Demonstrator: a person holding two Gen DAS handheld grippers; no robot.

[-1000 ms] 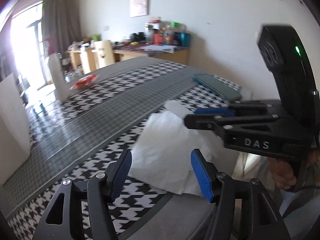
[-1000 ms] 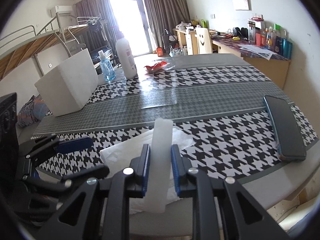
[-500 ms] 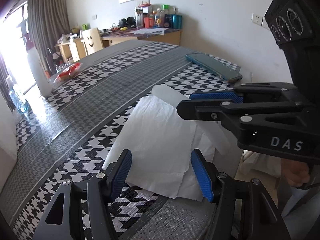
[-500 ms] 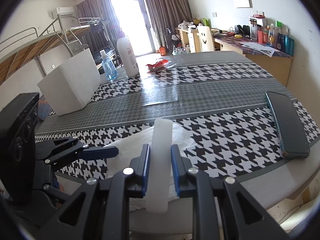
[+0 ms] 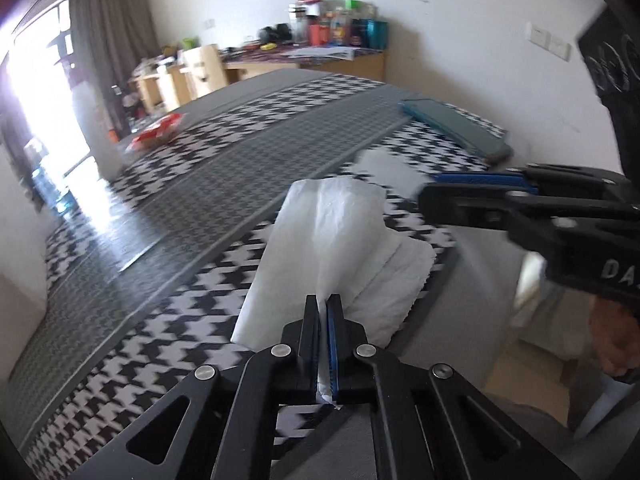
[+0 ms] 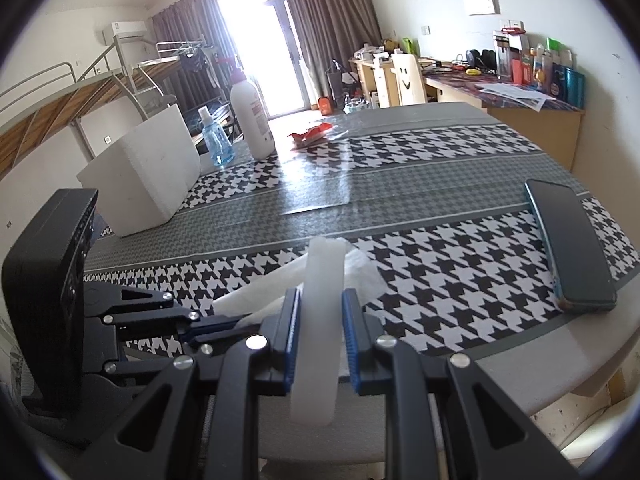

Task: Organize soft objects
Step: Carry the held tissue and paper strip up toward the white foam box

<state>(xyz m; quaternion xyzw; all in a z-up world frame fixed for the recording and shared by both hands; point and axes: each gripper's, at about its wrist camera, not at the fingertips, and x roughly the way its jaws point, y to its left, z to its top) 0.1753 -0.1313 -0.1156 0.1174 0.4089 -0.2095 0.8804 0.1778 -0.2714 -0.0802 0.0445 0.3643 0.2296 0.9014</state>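
Observation:
A white paper tissue (image 5: 332, 236) lies at the near edge of the houndstooth table (image 5: 200, 184). My left gripper (image 5: 323, 312) is shut on the tissue's near edge and lifts it into a ridge. In the right wrist view the tissue (image 6: 360, 276) shows behind a white translucent bar (image 6: 318, 320). My right gripper (image 6: 320, 320) is shut on that bar, which points away over the tissue. The right gripper (image 5: 476, 190) shows at the right of the left wrist view. The left gripper (image 6: 212, 326) shows at the lower left of the right wrist view.
A dark phone (image 6: 570, 240) lies at the table's right edge. A white foam box (image 6: 148, 172), a blue spray bottle (image 6: 214, 138), a white bottle (image 6: 252, 120) and a red packet (image 6: 312, 134) stand at the far left. A cluttered desk (image 6: 520, 92) lines the wall.
My left gripper has closed on the tissue's near edge and pulled it up, bunching the sheet. My right gripper still holds the white bar in about the same place.

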